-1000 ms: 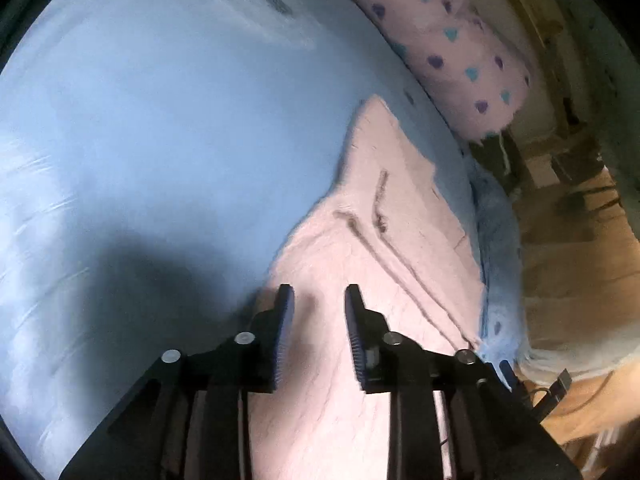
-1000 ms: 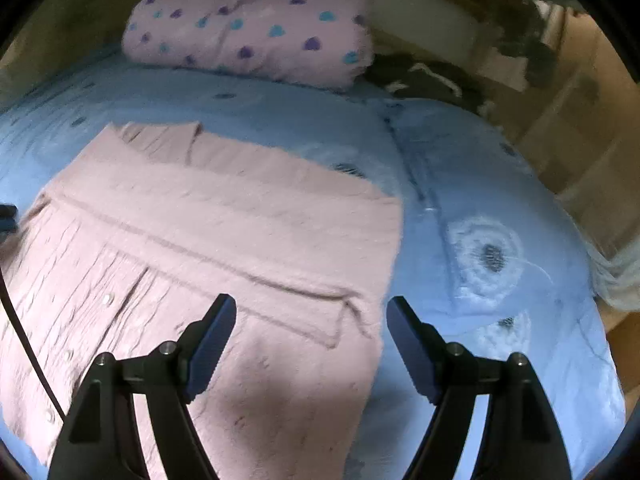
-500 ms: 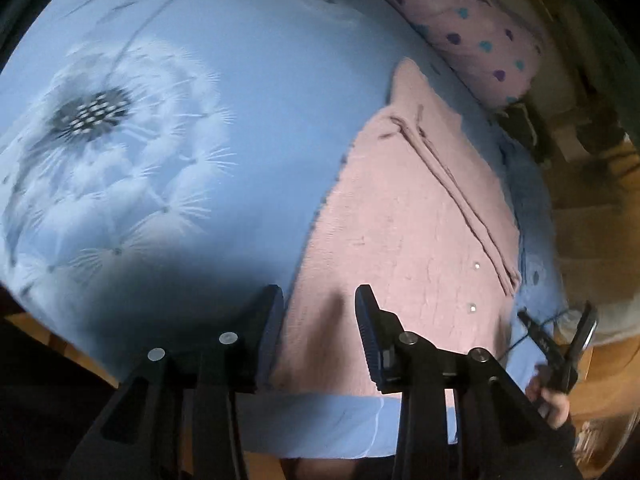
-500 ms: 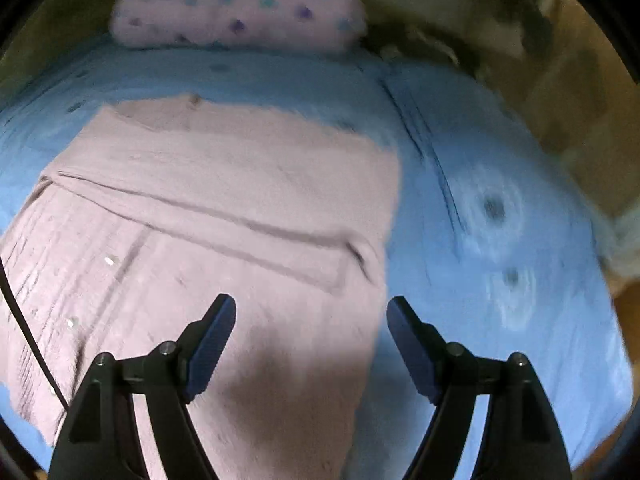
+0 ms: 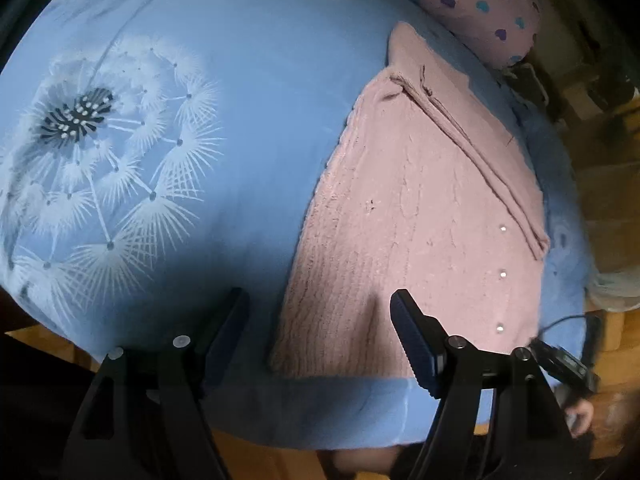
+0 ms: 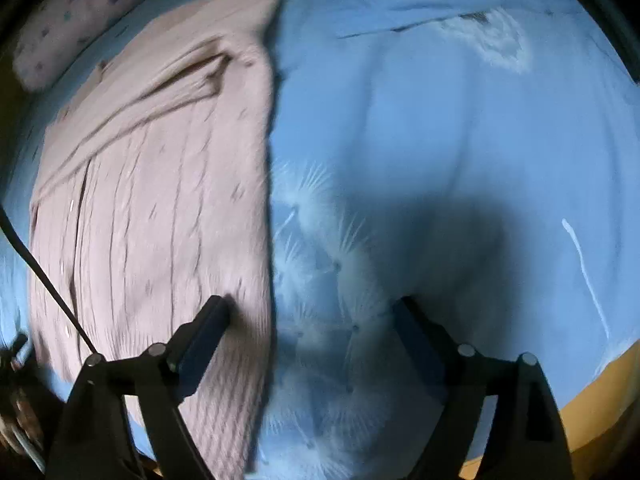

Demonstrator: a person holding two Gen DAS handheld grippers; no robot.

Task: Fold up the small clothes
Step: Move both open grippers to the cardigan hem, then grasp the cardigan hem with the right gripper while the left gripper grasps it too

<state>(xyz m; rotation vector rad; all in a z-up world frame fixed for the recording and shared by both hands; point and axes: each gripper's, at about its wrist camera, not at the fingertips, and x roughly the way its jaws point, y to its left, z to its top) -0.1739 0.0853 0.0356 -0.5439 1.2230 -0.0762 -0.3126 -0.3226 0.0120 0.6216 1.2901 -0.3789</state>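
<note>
Apparently pink shirt's (image 5: 420, 216) corner sits between left claw (image 5: 320, 320).

Left black two-finger gripper (image 5: 320, 330) angled steeply down, jaws opening — nothing pressed between the ribbed pads. Right black two-finger gripper (image 6: 310, 334) tipped almost straight down, jaws spreading wide, pads gripping nothing. Low at the left camera's right edge — a bare hand (image 5: 578, 414), blurred.
</note>
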